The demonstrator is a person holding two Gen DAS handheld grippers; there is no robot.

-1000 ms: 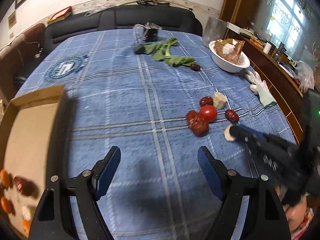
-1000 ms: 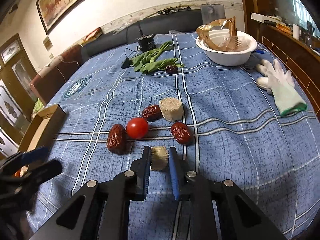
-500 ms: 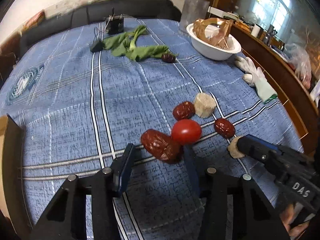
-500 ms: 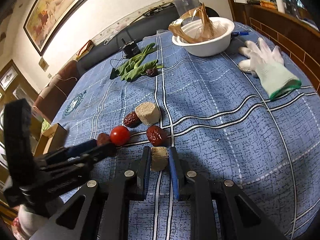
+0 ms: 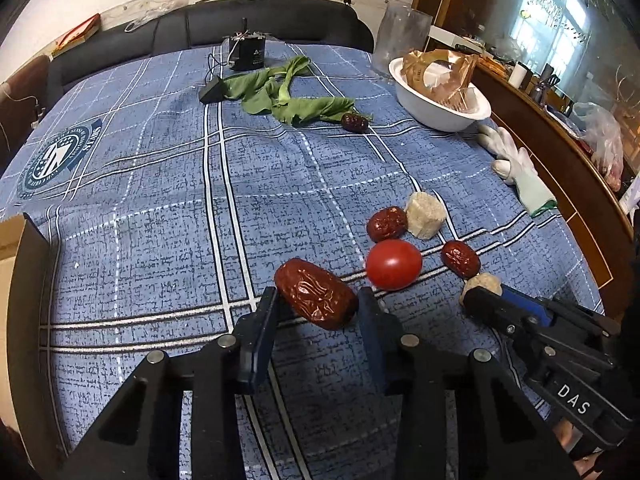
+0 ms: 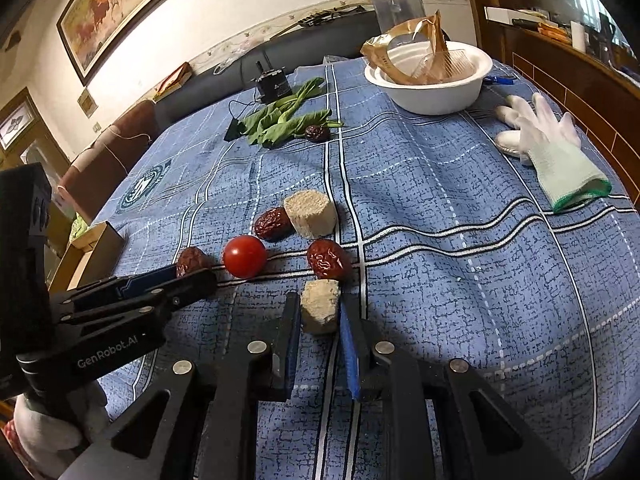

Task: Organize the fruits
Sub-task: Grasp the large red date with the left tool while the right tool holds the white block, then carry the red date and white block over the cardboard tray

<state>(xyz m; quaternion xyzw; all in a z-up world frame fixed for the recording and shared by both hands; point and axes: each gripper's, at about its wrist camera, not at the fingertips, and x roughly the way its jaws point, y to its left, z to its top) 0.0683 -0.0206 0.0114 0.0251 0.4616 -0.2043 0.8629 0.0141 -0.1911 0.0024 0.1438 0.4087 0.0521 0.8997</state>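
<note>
My left gripper point(image 5: 316, 300) has its fingers around a large red date point(image 5: 315, 293) on the blue tablecloth, closing on both its sides. My right gripper point(image 6: 319, 307) is shut on a beige cake chunk point(image 6: 319, 306), which also shows in the left wrist view point(image 5: 482, 283). A cherry tomato point(image 5: 393, 264), two smaller dates point(image 5: 387, 223) point(image 5: 461, 259) and a bigger beige chunk point(image 5: 425, 214) lie just beyond. In the right wrist view the tomato point(image 6: 244, 256) sits beside the left gripper point(image 6: 192, 274).
A cardboard box point(image 6: 90, 245) stands at the table's left edge. Green leaves point(image 5: 280, 92), another date point(image 5: 354, 122), a white bowl point(image 5: 440, 106) with a wrapper, a white glove point(image 5: 520, 172) and a black device point(image 5: 248, 54) lie further back.
My left gripper has moved right from the box toward the fruit group and narrowed around the large date. My right gripper has stayed shut on the beige chunk.
</note>
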